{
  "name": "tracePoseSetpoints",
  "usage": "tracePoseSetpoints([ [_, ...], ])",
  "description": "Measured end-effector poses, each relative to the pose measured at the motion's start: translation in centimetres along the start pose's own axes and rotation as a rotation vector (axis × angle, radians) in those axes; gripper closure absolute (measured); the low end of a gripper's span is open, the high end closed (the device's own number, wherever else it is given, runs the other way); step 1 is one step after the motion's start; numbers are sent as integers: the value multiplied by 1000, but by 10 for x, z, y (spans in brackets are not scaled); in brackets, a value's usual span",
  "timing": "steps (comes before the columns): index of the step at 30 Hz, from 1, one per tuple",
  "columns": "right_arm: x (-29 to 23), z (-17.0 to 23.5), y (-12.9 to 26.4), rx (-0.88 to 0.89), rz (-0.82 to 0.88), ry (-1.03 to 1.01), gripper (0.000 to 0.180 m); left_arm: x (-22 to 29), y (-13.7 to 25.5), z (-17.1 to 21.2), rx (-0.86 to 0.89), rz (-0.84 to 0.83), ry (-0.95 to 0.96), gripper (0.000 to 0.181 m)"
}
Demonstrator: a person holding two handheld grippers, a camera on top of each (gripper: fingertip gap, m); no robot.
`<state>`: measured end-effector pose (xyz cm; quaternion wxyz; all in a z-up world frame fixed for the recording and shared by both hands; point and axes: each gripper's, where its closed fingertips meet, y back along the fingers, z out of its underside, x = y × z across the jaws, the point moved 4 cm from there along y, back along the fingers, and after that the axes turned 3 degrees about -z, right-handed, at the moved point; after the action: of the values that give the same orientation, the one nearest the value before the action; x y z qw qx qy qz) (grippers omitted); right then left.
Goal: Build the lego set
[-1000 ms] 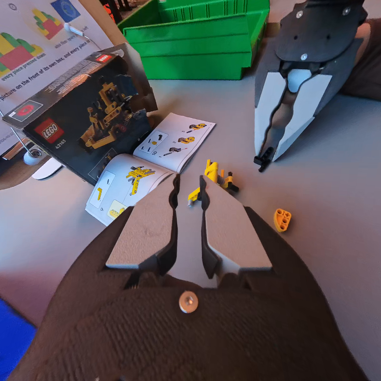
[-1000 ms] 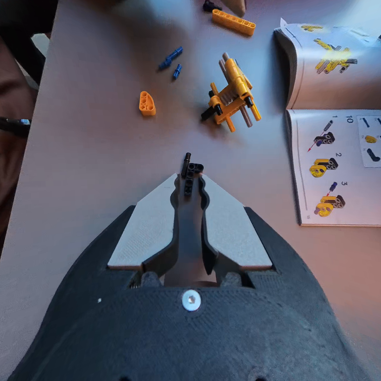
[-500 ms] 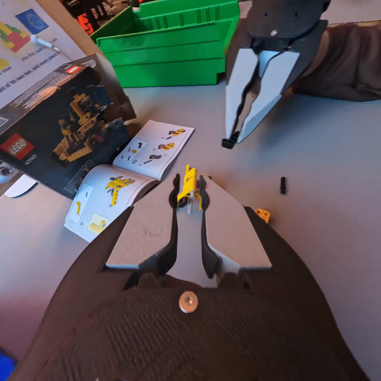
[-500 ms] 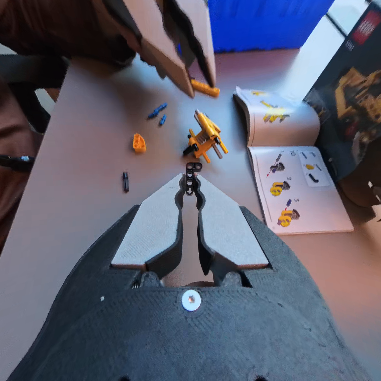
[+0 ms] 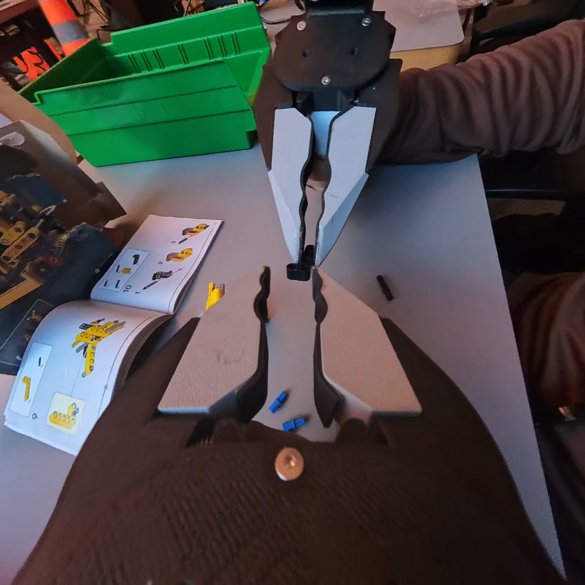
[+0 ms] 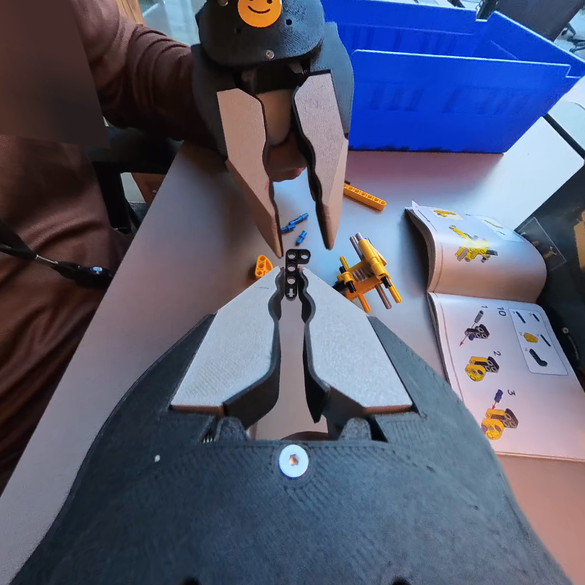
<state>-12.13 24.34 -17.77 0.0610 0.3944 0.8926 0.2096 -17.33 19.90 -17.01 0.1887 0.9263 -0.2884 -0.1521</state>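
Note:
My right gripper (image 6: 292, 270) is shut on a black L-shaped beam (image 6: 297, 254) and holds it above the grey table (image 6: 190, 237). My left gripper (image 5: 290, 275) is open and empty, pointing straight at the right one (image 5: 306, 258), fingertips nearly touching. The beam (image 5: 299, 272) sits just in front of the left fingertips. The left gripper (image 6: 304, 250) shows opposite in the right wrist view. The yellow partial assembly (image 6: 367, 275) lies on the table beside the open instruction booklet (image 6: 490, 348). A loose black pin (image 5: 384, 287) lies on the table.
Blue pins (image 6: 294, 223), a small orange piece (image 6: 262, 266) and a long orange beam (image 6: 364, 198) lie on the table. A blue bin (image 6: 443, 88) stands behind the left gripper, a green bin (image 5: 152, 95) behind the right. The set's box (image 5: 31, 237) stands by the booklet. Left and right tips are no more than a few centimetres apart.
The right gripper lifted the black beam off the table; a black pin stayed behind. The left gripper moved away from the yellow assembly, and both grippers came tip to tip.

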Motion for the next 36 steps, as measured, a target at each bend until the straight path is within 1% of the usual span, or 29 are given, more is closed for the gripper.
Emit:
tracePoseSetpoints([
  [4, -1, -2, 2, 20, -10, -3, 176, 6, -1, 0, 2, 27, -19, 158],
  [12, -5, -5, 2, 34, -18, 27, 175, 9, -3, 0, 3, 27, -35, 167],
  [27, -5, -4, 2, 29, -15, 26, 176, 8, -2, -1, 15, 42, -18, 168],
  [36, 1, -1, 9, 10, 5, 0, 164, -1, 3, 2, 4, -8, -63, 168],
])
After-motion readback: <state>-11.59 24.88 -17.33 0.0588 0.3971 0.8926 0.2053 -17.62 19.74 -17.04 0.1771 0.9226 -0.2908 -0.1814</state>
